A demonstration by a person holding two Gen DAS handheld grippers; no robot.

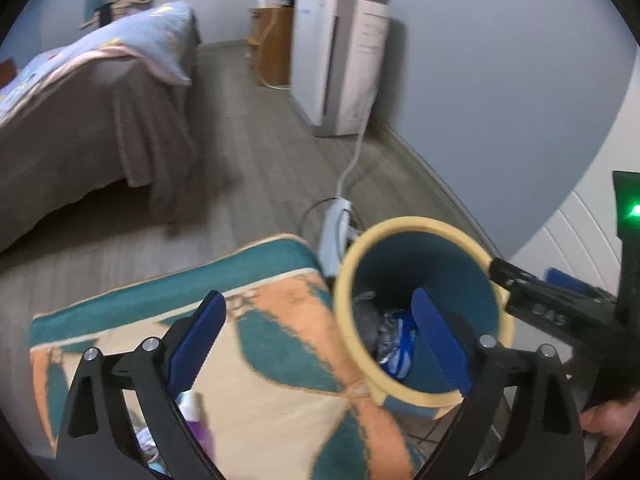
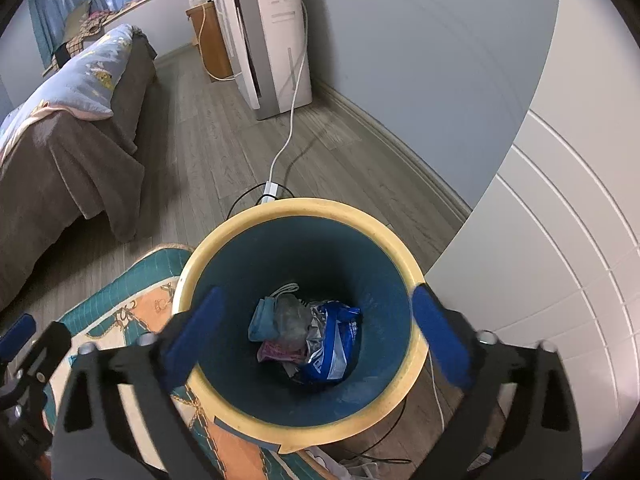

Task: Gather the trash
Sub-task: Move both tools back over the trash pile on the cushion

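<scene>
Both my tongs stand wide apart and empty: my right gripper (image 2: 316, 336) above the waste bin (image 2: 404, 392), my left gripper (image 1: 320, 340) beside it. The blue wrapper (image 2: 332, 344) lies inside with other trash.

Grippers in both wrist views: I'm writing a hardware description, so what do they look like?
Each gripper, left and right, has black angular linkage arms joined by silver round pins and two flat blue fingers, ridged along one edge. The right gripper's black body carries small pale lettering and a green light.
</scene>
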